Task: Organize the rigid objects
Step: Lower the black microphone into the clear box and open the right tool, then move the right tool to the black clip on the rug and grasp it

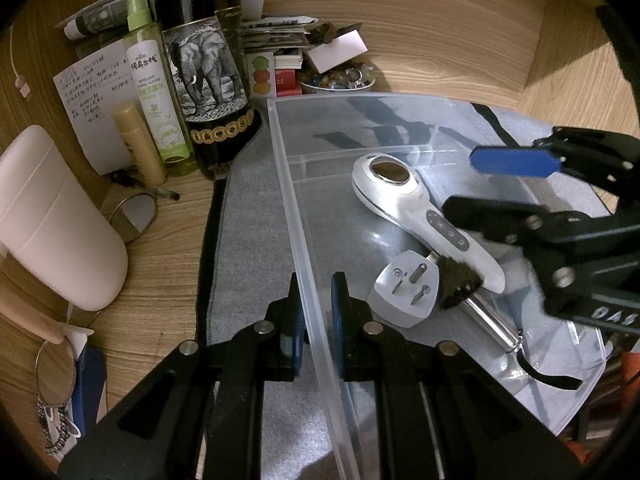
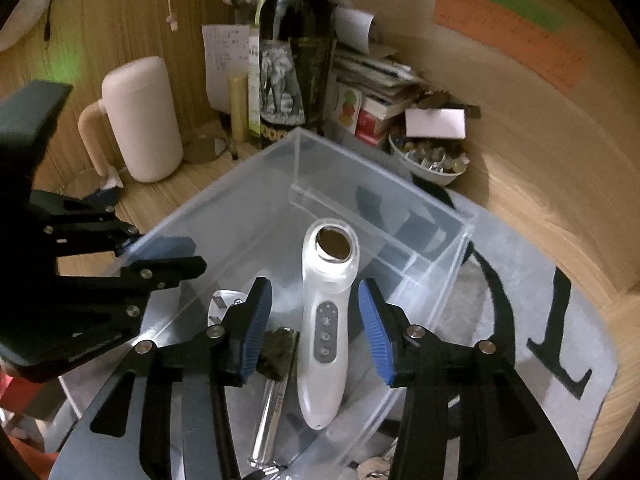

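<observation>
A clear plastic box [image 1: 288,152] [image 2: 436,308] stands on a grey mat. Inside lie a white handheld device [image 1: 404,200] [image 2: 328,320], a white plug adapter [image 1: 408,292] [image 2: 218,306] and a metal-handled brush [image 1: 480,312] [image 2: 272,404]. My left gripper [image 1: 316,320] is shut on the box's left wall, one finger on each side. It also shows in the right wrist view [image 2: 168,256]. My right gripper [image 2: 316,332] is open, its fingers astride the white device just above it, holding nothing. It also shows in the left wrist view [image 1: 496,184].
Behind the box stand a dark wine bottle with an elephant label [image 1: 208,72] [image 2: 292,64], a green spray bottle [image 1: 156,92], a tan tube [image 1: 140,144], a bowl of stones [image 1: 340,78] [image 2: 432,156] and stacked papers. A pink-white jug [image 1: 52,216] [image 2: 140,120] stands left. The grey mat [image 2: 540,288] lies on the wooden desk.
</observation>
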Demonstrator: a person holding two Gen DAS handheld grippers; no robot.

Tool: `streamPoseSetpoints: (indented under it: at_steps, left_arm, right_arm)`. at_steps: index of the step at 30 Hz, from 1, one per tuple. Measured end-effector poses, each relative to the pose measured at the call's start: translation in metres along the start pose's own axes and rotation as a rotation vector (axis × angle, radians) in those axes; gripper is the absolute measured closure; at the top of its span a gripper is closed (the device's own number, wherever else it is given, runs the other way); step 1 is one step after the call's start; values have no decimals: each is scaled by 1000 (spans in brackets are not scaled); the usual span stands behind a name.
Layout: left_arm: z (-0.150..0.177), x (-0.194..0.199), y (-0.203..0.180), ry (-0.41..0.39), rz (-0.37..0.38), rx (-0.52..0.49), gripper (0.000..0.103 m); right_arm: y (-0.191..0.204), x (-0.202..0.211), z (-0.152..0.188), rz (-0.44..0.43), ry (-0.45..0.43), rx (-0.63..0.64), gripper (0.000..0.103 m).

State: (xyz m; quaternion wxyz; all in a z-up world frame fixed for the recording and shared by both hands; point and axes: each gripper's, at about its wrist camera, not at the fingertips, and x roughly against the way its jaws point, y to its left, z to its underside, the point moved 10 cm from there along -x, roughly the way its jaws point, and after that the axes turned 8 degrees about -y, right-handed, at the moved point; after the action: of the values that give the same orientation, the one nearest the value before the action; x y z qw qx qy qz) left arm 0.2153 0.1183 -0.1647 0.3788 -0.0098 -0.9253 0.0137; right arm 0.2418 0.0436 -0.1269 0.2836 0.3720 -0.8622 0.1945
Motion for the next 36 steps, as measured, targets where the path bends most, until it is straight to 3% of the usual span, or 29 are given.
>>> streamPoseSetpoints:
  at_steps: [4, 18, 24, 36]
  left_arm:
    - [0, 0, 0, 0, 0, -1, 92]
    - [0, 0, 0, 0, -1, -1, 92]
    - [0, 0, 1, -1, -1, -2, 92]
    - [1, 0, 2, 1, -2, -3, 92]
  right_arm:
    - [-10, 14, -7, 12, -44, -23, 53]
    - [-99, 53, 3, 155, -95, -172, 52]
    - [-126, 35, 33, 195, -20, -221, 49]
    - [-132, -22, 76, 165, 136, -308, 49]
